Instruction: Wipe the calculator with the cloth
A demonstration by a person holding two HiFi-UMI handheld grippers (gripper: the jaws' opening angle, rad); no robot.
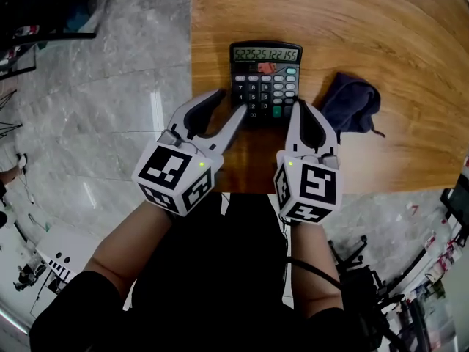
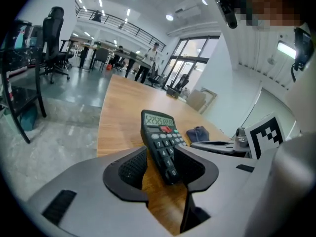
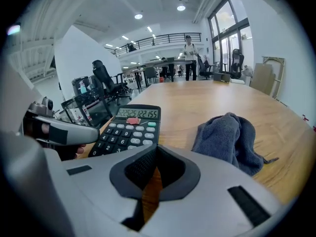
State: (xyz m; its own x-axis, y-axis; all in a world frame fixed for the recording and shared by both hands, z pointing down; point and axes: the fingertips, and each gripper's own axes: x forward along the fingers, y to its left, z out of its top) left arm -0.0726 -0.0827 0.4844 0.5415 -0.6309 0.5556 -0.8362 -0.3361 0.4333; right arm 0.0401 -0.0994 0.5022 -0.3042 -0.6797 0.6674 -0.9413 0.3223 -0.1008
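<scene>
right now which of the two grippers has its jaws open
The left gripper: its jaws stand apart with the near corner of the calculator between them. The right gripper has its jaws together and empty, near the cloth.

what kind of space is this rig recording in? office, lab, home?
Most likely a large open-plan office: a long wooden table, swivel office chairs on a polished stone floor, a railed mezzanine and tall glass doors.
</scene>
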